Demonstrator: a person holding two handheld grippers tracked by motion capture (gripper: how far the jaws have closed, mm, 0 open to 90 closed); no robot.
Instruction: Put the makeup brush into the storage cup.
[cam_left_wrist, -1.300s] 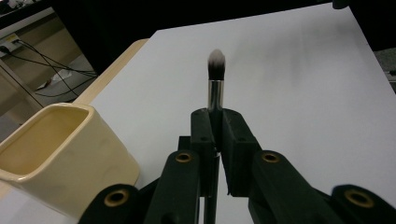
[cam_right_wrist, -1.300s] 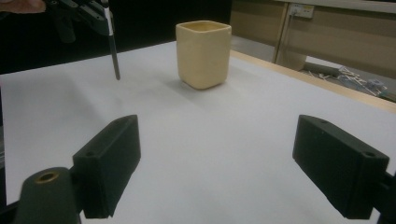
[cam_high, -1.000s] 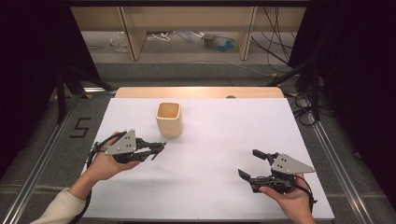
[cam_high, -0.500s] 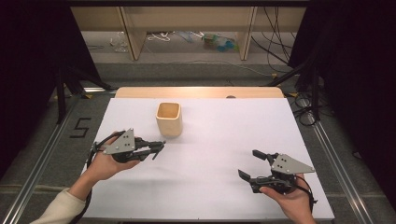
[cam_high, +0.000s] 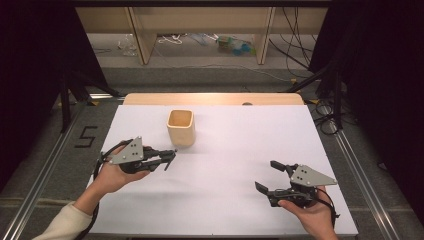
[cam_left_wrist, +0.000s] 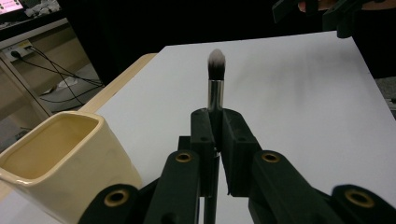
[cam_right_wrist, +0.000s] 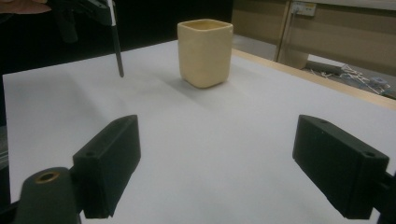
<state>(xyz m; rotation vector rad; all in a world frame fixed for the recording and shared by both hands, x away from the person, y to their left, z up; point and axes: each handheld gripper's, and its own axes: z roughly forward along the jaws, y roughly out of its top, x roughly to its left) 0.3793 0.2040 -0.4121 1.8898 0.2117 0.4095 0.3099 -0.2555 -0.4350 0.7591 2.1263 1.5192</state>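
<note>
Cream ceramic cup (cam_high: 180, 128), square-mouthed, upright on the white table (cam_high: 235, 150), just beyond and beside the left gripper (cam_high: 169, 158). Makeup brush (cam_left_wrist: 215, 79) is clamped in that gripper's closed jaws, bristles ahead of the pads, handle trailing behind; its long axis is held roughly level, so tilting is judged necessary before insertion. Right gripper (cam_high: 270, 176), spread open and empty, is held well apart from the cup.
</note>
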